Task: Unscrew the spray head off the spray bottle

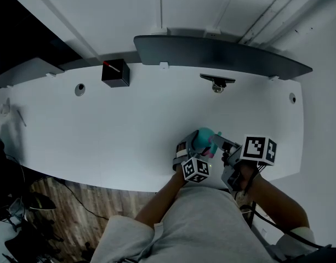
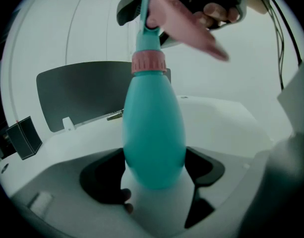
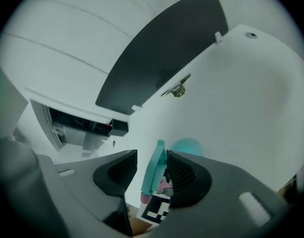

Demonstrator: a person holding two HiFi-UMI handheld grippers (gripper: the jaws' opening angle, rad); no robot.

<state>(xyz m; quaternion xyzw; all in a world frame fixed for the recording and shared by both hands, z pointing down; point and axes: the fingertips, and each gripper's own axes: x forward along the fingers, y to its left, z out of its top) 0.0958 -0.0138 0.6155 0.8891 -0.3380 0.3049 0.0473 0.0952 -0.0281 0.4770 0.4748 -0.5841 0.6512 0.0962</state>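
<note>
The teal spray bottle (image 1: 202, 138) stands out over the white table (image 1: 129, 125) near its front edge, between my two grippers. In the left gripper view its body (image 2: 154, 133) fills the wide gap of my left gripper (image 2: 154, 155), and both dark pads press on its lower part. A pink collar (image 2: 148, 62) and a pink trigger (image 2: 186, 29) sit at its top. My right gripper (image 3: 152, 156) straddles the teal spray head (image 3: 155, 170). The head leans on the right pad (image 3: 184, 175), with a gap to the left pad. In the head view the left gripper (image 1: 189, 148) and the right gripper (image 1: 222, 145) flank the bottle.
A black box (image 1: 115, 73) stands at the table's back left. A dark grey curved panel (image 1: 222, 56) runs along the back edge, with a metal fitting (image 1: 217, 82) in front of it. The table's front edge (image 1: 102, 179) runs just below the grippers, with wooden floor beyond.
</note>
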